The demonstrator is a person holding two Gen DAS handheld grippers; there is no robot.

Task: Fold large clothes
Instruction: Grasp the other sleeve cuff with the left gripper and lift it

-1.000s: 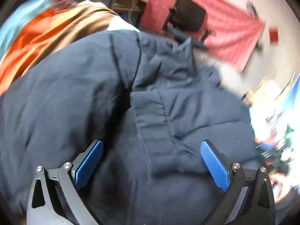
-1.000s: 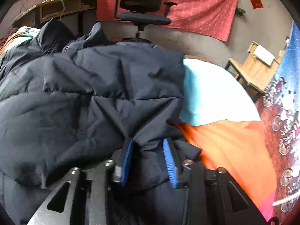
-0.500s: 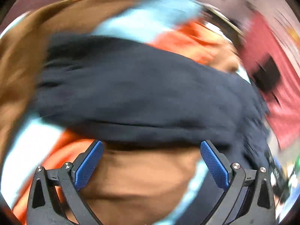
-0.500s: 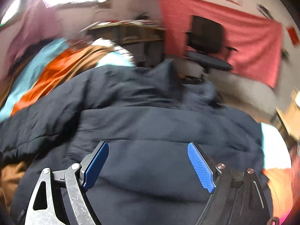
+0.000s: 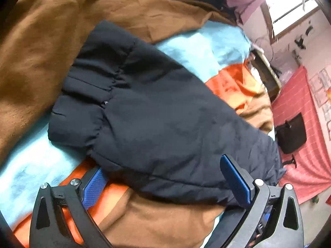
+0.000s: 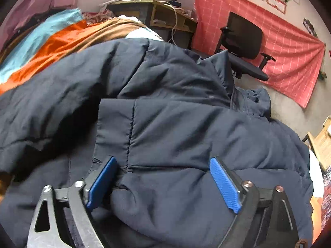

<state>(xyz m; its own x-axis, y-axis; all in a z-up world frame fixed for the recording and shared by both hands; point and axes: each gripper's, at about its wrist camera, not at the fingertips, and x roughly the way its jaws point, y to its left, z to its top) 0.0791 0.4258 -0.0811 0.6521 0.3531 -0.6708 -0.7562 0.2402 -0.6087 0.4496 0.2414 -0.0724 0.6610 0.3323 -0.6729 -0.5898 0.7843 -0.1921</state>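
A dark navy puffer jacket [image 6: 175, 124] lies spread over a bed. In the left wrist view one sleeve [image 5: 157, 115] with an elastic cuff [image 5: 82, 95] stretches toward the upper left. My left gripper [image 5: 163, 177] is open, its jaws standing on either side of the sleeve's lower edge. My right gripper [image 6: 163, 175] is open over the jacket's body, with padded fabric bulging between the jaws. The collar [image 6: 221, 72] stands up at the far side.
The bed cover has blue [image 5: 206, 47], orange [image 5: 231, 82] and brown [image 5: 51, 41] bands. A black office chair [image 6: 244, 45] stands before a red wall cloth [image 6: 289, 51]. A wooden desk [image 6: 157, 10] stands behind the bed. A wooden stand [image 6: 322, 144] is at right.
My right gripper let go of the jacket edge and opened, then moved over the jacket's body. My left gripper swung from the jacket body to the sleeve, staying open.
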